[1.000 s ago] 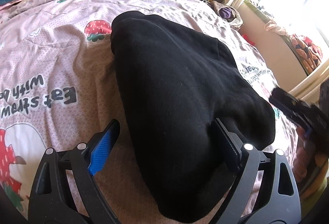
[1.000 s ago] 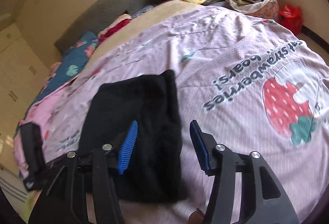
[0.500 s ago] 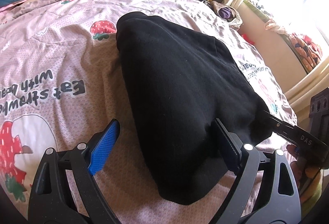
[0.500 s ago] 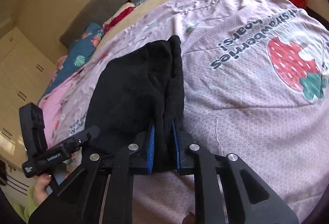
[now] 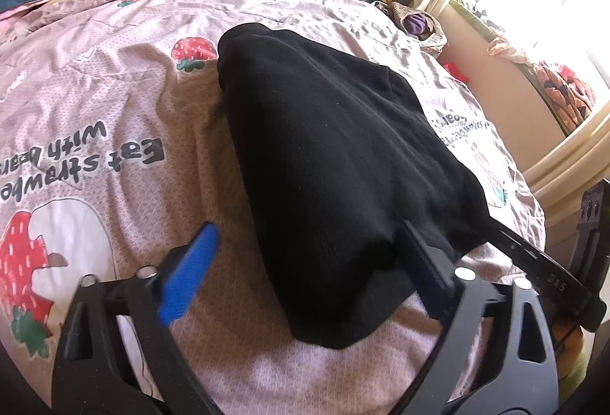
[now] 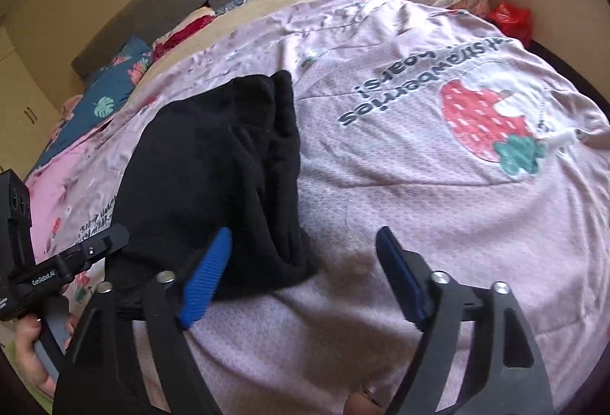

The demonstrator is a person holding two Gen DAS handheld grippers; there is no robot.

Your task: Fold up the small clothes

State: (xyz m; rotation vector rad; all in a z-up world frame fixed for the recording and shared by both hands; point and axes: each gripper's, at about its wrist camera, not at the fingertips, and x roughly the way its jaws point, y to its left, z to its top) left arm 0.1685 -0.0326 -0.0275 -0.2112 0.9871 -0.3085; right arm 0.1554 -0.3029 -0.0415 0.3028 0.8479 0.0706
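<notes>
— Report the garment's position.

— The black garment lies folded on the pink strawberry bedspread, its near edge towards me.

— Your left gripper?

— Spread wide. Its near corner of the garment sits between my fingers; the right finger touches the cloth, the blue pad stands clear.

— Right gripper?

— Also wide, gripping nothing. Its left pad is just beside the garment's edge.
</notes>
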